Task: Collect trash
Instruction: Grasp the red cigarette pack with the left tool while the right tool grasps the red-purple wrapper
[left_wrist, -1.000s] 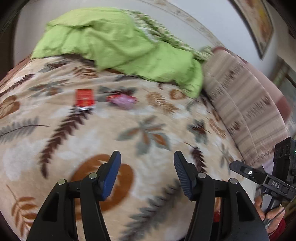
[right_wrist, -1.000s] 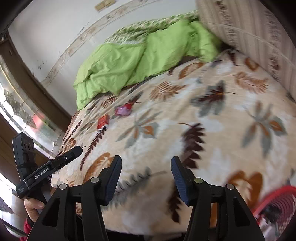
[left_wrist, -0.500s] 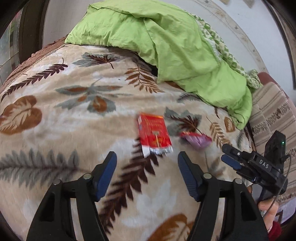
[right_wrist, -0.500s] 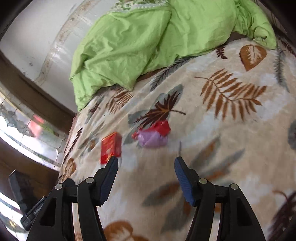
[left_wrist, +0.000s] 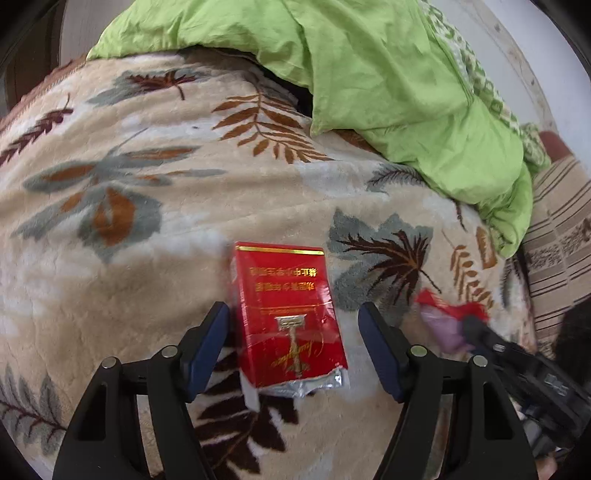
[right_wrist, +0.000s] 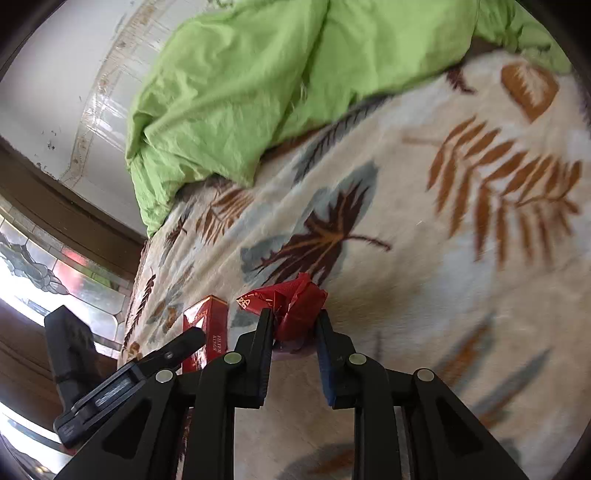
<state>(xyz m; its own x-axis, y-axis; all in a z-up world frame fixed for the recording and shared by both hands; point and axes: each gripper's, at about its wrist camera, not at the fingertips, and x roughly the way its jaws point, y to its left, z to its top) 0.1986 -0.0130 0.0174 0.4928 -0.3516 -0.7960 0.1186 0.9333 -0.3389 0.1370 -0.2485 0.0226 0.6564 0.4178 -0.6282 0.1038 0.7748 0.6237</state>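
The red pack (left_wrist: 291, 317) lies low in the centre on the blanket (left_wrist: 147, 229), between the left gripper (left_wrist: 293, 332)'s wide, opening fingers, untouched; light, crushable, best taken across its narrow sides. The right gripper (right_wrist: 293, 325) is closing on the crumpled wrapper (right_wrist: 291, 306), soft and slippery.

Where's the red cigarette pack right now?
Left wrist view: the red cigarette pack lies on the leaf-print blanket between the left hand-held gripper's opening jaws, untouched.
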